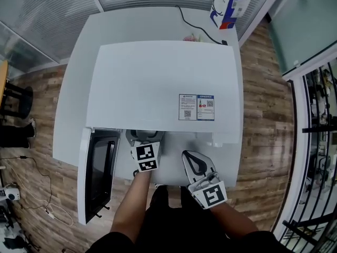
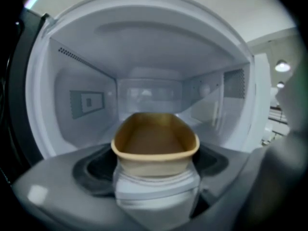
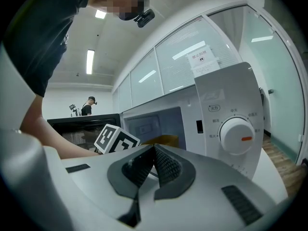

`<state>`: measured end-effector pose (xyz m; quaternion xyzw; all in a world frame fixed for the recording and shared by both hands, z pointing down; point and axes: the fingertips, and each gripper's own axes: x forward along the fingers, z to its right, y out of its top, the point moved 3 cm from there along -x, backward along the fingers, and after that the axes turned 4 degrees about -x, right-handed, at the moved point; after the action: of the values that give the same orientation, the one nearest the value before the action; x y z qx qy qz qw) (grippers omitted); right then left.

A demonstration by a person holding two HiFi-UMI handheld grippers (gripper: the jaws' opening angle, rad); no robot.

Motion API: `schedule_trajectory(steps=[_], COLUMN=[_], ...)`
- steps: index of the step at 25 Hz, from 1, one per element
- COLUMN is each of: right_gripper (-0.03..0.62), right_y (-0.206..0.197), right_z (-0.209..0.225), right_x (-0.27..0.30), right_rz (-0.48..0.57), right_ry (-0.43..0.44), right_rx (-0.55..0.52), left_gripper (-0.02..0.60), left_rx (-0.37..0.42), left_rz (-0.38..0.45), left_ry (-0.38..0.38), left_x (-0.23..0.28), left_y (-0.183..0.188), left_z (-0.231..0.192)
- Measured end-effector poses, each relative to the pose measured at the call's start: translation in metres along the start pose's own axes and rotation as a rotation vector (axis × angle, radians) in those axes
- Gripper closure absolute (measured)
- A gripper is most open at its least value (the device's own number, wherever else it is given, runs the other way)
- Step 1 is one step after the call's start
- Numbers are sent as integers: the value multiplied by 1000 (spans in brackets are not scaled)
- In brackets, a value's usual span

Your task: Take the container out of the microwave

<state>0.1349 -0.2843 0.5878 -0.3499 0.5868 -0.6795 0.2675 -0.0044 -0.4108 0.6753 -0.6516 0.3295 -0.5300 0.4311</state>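
While the microwave (image 1: 163, 83) stands with its door (image 1: 97, 173) swung out to the left of my jaws, my left gripper (image 1: 143, 139) reaches into the cavity mouth. Its jaws are closed against the two sides of the near end of the container (image 2: 156, 141), a tan oblong tub, which appears held. The tub is still inside the cavity, dead ahead of the left jaws, with its long axis running straight away from them toward the back wall. The left gripper is therefore the nearer one. My right gripper (image 3: 153, 165) hangs outside, below the dial (image 3: 237, 135) (pads pressed together, nothing between them). Judgement: the withdrawal path is straight back along that axis. I see nothing in the opening to obstruct it, and the door sits clear to the side.
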Motion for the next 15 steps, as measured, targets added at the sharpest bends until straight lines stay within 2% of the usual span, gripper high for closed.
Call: schedule_trajectory(steps=[3, 10, 15], right_gripper=[595, 595, 595], right_y=[-1, 5, 15], right_z=[0, -4, -11], right_x=[-3, -8, -15], right_rz=[2, 18, 41], right_ry=[-4, -9, -7], right_rx=[-1, -7, -18], left_gripper=[109, 118, 120], left_rx=[9, -16, -35], left_rz=[9, 28, 13], left_ry=[2, 14, -13], left_x=[-1, -23, -51], left_y=[1, 0, -7], left_z=[0, 1, 9])
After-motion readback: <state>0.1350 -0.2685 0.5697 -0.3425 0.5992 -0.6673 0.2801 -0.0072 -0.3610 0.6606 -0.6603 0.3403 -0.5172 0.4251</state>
